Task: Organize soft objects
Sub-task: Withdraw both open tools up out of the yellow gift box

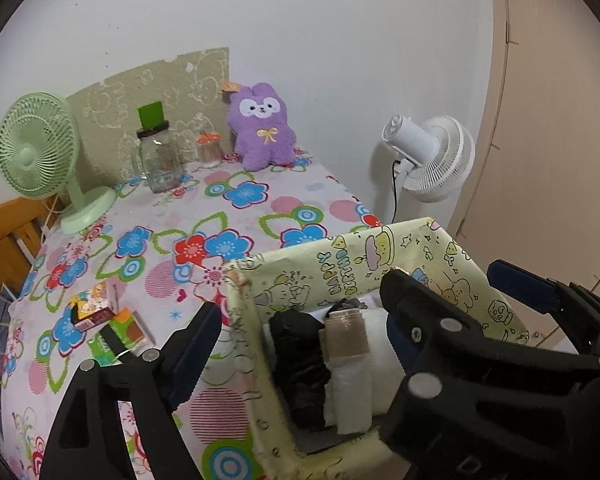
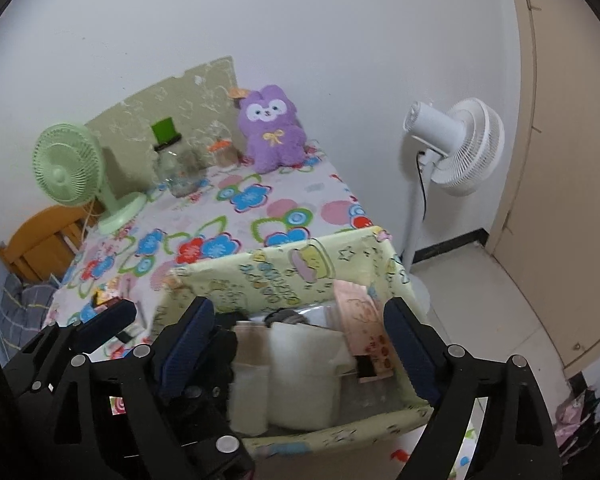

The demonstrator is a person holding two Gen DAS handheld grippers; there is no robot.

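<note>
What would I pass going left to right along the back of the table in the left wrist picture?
Green fan → jar → small orange-lidded pot → purple plush → white fan, standing past the table edge.

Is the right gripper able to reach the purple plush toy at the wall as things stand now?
Probably yes, though not directly. The right gripper is open and empty above the yellow box, and the purple plush toy sits beyond it across open tablecloth. It must pass over the box.
</note>
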